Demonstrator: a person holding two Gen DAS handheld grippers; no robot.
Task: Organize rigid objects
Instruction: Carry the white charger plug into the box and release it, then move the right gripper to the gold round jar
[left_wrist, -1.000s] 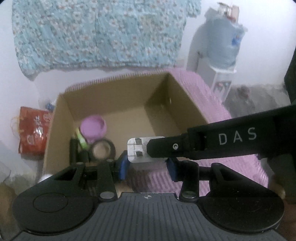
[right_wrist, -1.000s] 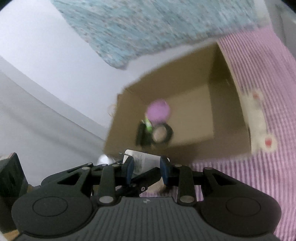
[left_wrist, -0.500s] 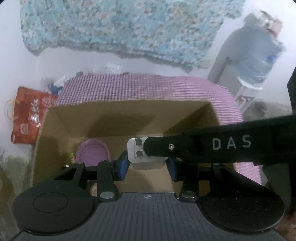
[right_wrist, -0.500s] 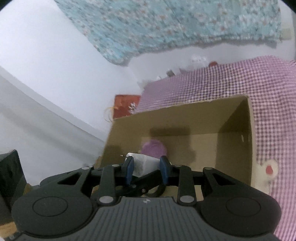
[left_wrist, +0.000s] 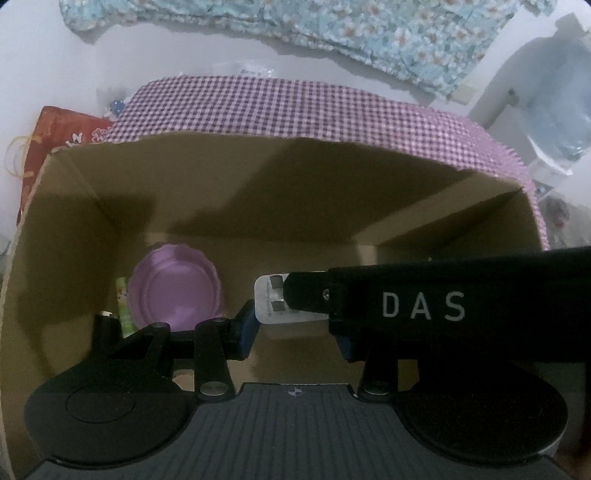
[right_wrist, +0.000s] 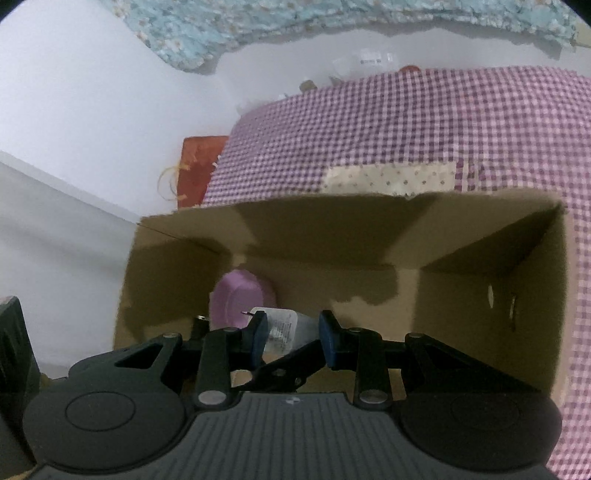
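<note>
The white plug hangs inside the cardboard box, just right of the purple bowl. The right gripper has its jaws pinching the plug; the left gripper has its jaws spread. The plug looks hard, light and a bit slippery, so hold its flat sides.

Checkered bench with a cardboard box on it

So the bench is covered in a purple-and-white gingham cloth with a pale dotted patch sewn in. An open cardboard box sits right on the cloth, patch just behind its far wall. At the bench's far edge, by the white wall, there's some small clutter, too blurry to identify.
</note>
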